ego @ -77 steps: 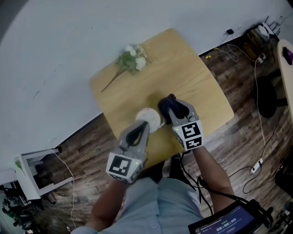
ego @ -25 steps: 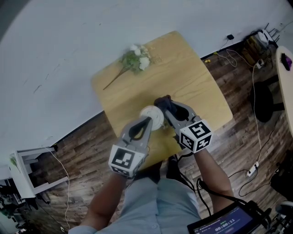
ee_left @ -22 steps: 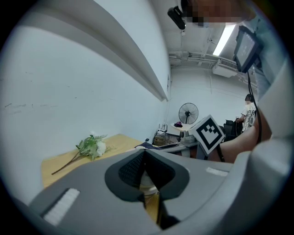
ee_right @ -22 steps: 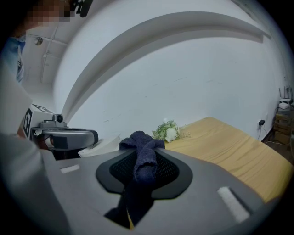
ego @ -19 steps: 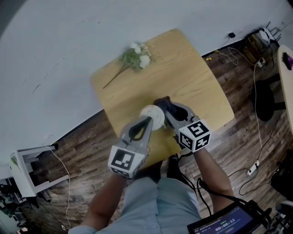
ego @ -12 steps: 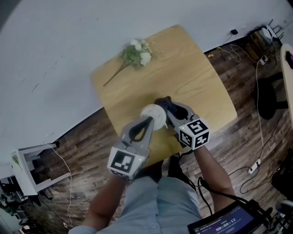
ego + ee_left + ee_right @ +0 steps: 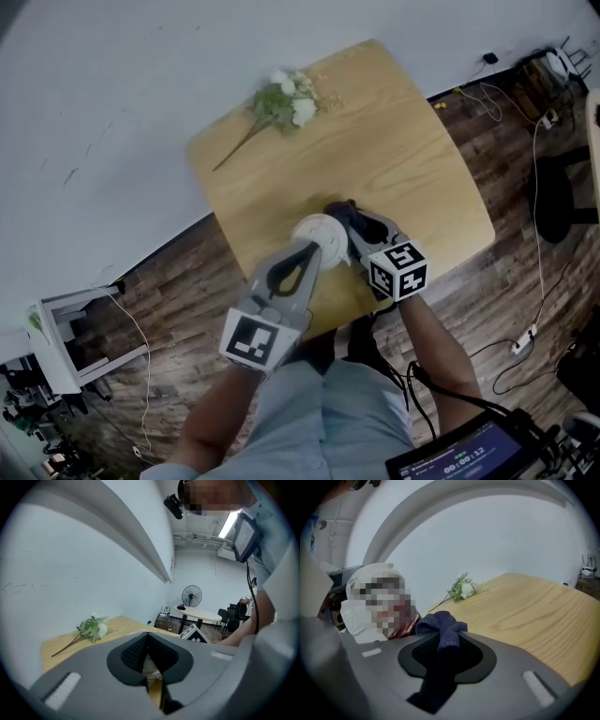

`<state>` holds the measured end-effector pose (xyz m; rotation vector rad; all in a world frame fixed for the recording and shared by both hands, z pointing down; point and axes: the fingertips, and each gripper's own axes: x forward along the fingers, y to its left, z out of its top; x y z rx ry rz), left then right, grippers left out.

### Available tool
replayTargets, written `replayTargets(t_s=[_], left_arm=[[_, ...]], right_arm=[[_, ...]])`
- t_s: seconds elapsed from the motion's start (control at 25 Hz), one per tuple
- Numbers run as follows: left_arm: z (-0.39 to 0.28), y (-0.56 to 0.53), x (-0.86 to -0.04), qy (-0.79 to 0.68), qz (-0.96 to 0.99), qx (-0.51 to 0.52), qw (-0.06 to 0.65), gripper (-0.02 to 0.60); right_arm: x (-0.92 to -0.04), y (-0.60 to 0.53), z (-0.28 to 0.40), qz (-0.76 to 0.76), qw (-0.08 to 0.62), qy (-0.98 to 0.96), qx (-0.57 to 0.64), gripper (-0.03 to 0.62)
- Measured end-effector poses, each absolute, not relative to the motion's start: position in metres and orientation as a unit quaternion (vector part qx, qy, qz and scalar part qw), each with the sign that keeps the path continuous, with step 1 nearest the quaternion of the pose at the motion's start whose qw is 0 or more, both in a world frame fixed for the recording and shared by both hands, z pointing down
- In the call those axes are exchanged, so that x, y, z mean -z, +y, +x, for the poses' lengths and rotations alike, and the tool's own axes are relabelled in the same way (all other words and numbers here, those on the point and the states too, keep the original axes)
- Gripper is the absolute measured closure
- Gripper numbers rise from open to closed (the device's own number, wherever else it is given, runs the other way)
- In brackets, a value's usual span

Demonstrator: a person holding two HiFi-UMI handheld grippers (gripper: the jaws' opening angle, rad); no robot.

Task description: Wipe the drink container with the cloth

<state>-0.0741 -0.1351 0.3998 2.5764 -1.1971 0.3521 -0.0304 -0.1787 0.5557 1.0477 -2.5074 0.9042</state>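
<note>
Cup [image 7: 317,232] gripped in left gripper [image 7: 310,253] jaws; right gripper [image 7: 347,217] jaws clamp blue cloth [image 7: 441,621].

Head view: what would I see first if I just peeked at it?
Probably the white-lidded cup near the wooden table's front edge. The left gripper seems to pinch its rim, and the right gripper holds a dark blue cloth right beside it. Then the white flower sprig at the far corner.
</note>
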Motion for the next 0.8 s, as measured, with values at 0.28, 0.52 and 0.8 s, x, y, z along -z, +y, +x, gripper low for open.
replayTargets(t_s=[0.28,0.52,0.8], left_arm=[[-0.074,-0.135,-0.401,-0.416,0.890,-0.122,0.140,0.569],[-0.074,-0.135,-0.401,-0.416,0.890,-0.124,0.139,0.570],[-0.074,-0.135,-0.401,-0.414,0.891,-0.125,0.136,0.569]], right_arm=[[-0.562,-0.184,-0.032,0.368,0.161,-0.868,-0.291,0.500],[-0.544,-0.208,-0.038,0.345,0.137,-0.890,-0.266,0.500],[-0.539,-0.210,-0.050,0.309,0.145,-0.908,-0.243,0.500]])
